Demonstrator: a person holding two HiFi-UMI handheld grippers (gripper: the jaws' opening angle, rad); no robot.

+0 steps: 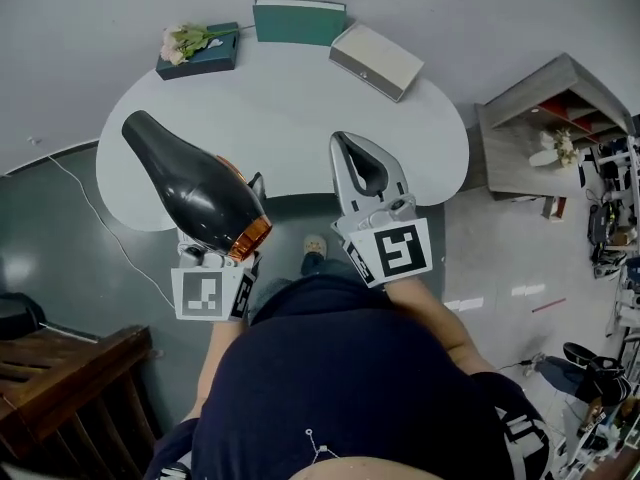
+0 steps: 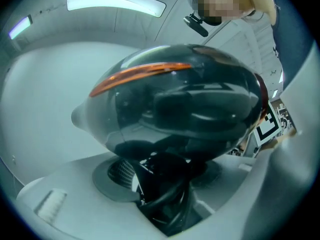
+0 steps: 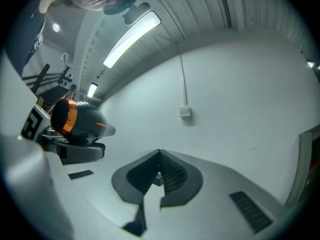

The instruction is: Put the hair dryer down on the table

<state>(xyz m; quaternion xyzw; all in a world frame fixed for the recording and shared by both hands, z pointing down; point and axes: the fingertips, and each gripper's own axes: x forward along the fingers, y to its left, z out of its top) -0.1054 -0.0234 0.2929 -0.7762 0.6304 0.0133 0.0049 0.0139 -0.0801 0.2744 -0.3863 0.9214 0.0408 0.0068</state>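
Observation:
The hair dryer point(image 1: 197, 188) is black with an orange ring at its rear end. It hangs in the air over the near left edge of the white table point(image 1: 290, 108), nozzle pointing up and away to the left. My left gripper point(image 1: 250, 200) is shut on its handle point(image 2: 165, 194), and the dryer's body point(image 2: 175, 109) fills the left gripper view. The right gripper view also shows the hair dryer point(image 3: 80, 120), at the left. My right gripper point(image 1: 352, 146) is held over the table's near edge with its jaws together and nothing between them point(image 3: 159, 156).
At the table's far edge lie a dark box with flowers point(image 1: 198, 50), a green box point(image 1: 299, 21) and a beige box point(image 1: 376, 60). A wooden shelf unit point(image 1: 545, 128) stands at the right, dark wooden furniture point(image 1: 70, 378) at the lower left.

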